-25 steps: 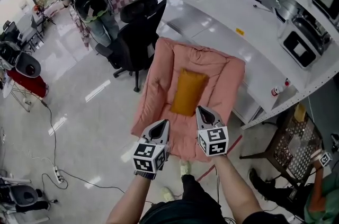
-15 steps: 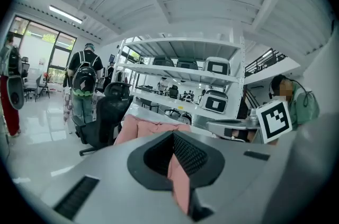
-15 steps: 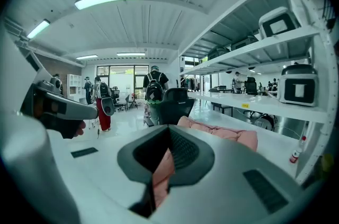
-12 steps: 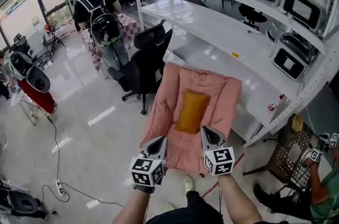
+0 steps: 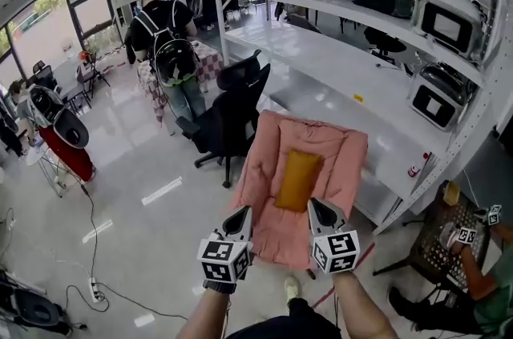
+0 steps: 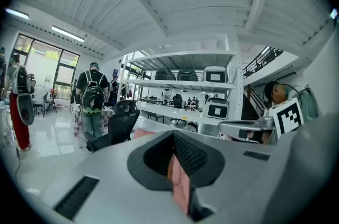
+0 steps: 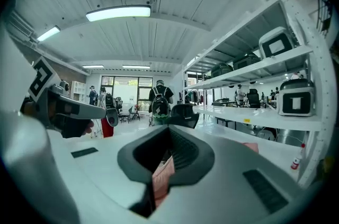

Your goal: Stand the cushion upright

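Gripping the near edge of the pink cushion (image 5: 341, 169), the left gripper (image 5: 240, 222) and the right gripper (image 5: 319, 211) each had the jaws closed on a fold of its fabric. The cushion filled the centre of the head view. Only thin cloth was pinched, so it could probably slip out or sag.

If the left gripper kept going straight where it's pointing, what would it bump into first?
Probably the pink padded cushion with the yellow middle: the left gripper pinches its near edge, and the rest lies straight ahead.
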